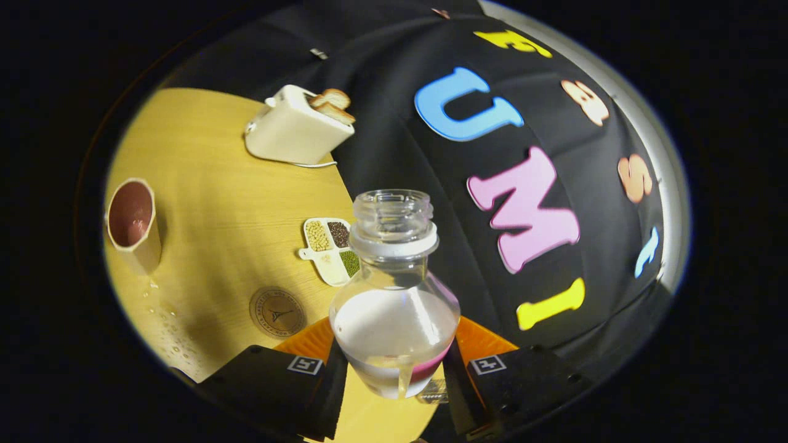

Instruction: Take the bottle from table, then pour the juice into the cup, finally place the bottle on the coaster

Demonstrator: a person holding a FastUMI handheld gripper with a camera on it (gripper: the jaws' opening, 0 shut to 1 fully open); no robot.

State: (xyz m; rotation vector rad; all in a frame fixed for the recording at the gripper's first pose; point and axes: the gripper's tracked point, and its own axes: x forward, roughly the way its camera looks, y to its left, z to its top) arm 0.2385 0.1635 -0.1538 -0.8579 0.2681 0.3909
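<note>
A clear glass bottle [394, 307] with an open neck and no cap sits between my fingers, and my gripper [394, 375] is shut on its round body. A little pink liquid lies low in the bottle. The whole view is tilted. The cream cup [133, 223] with pink juice inside stands on the yellow table [215, 203], far off beyond my left finger [308, 375]. The round brown coaster [277, 312] lies flat on the table just ahead of the left finger, beside the bottle.
A cream toaster [295, 129] with bread slices in it stands at the table's far edge. A small divided dish [332, 249] of beans and grains lies between the coaster and the bottle neck. Drops of spilled liquid [166, 326] dot the table near the cup.
</note>
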